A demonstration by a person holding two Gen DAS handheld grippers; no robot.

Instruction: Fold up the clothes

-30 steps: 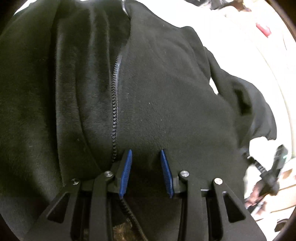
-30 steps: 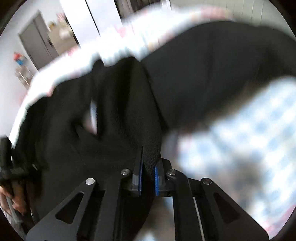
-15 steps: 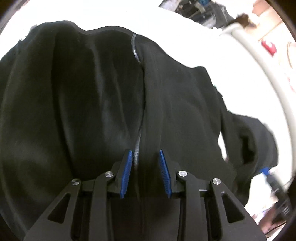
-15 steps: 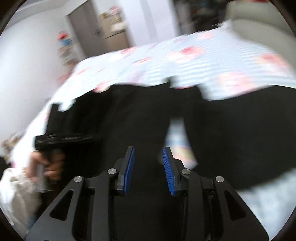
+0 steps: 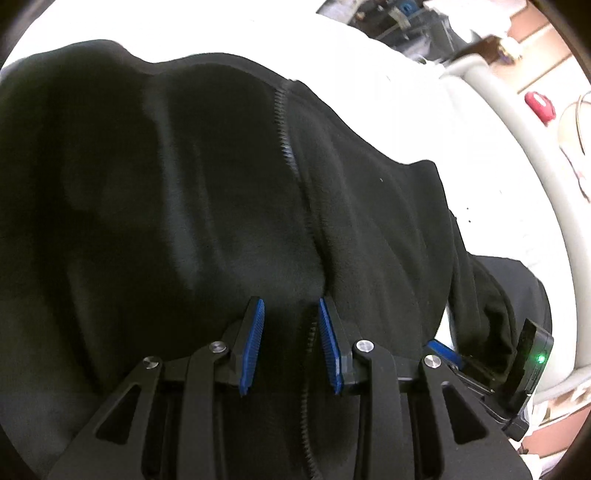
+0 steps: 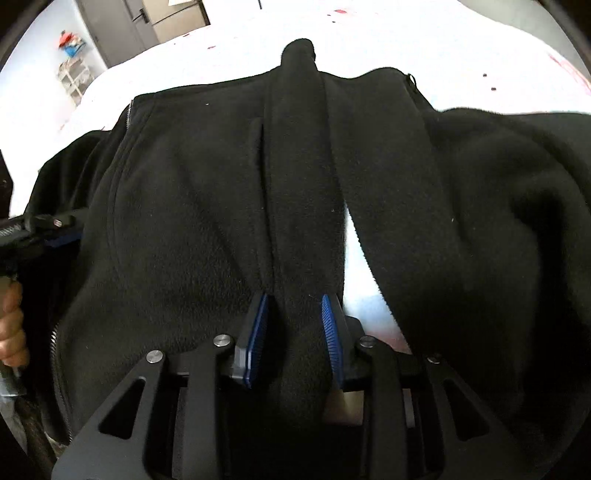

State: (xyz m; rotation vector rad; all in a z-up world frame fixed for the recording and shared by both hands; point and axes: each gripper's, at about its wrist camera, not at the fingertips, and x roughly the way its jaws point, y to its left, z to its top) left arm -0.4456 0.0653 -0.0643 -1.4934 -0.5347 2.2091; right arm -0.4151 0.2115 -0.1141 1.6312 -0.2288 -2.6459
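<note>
A black fleece zip jacket [image 5: 207, 206] lies spread on a white bed. My left gripper [image 5: 290, 314] hovers low over its front with the jaws apart and the zipper [image 5: 286, 147] running down between the pads, nothing pinched. In the right wrist view a sleeve [image 6: 299, 184] lies folded lengthwise over the jacket body [image 6: 184, 221]. My right gripper [image 6: 293, 314] straddles that sleeve; its jaws are closing slightly but the pads do not press the fleece. The left gripper [image 6: 55, 229] shows at that view's left edge, held by a hand [image 6: 11, 332].
The bed sheet [image 6: 406, 44] is white with pink spots and surrounds the jacket. A cream rail [image 5: 517, 166] curves along the bed's right side, with a red object [image 5: 539, 105] beyond it. A grey cabinet [image 6: 122, 26] and a small shelf [image 6: 72, 74] stand against the far wall.
The right gripper let go of the sleeve it was pinching, opened, and swung to look along the sleeve laid over the jacket. The left gripper drew back along the zipper, jaws still apart.
</note>
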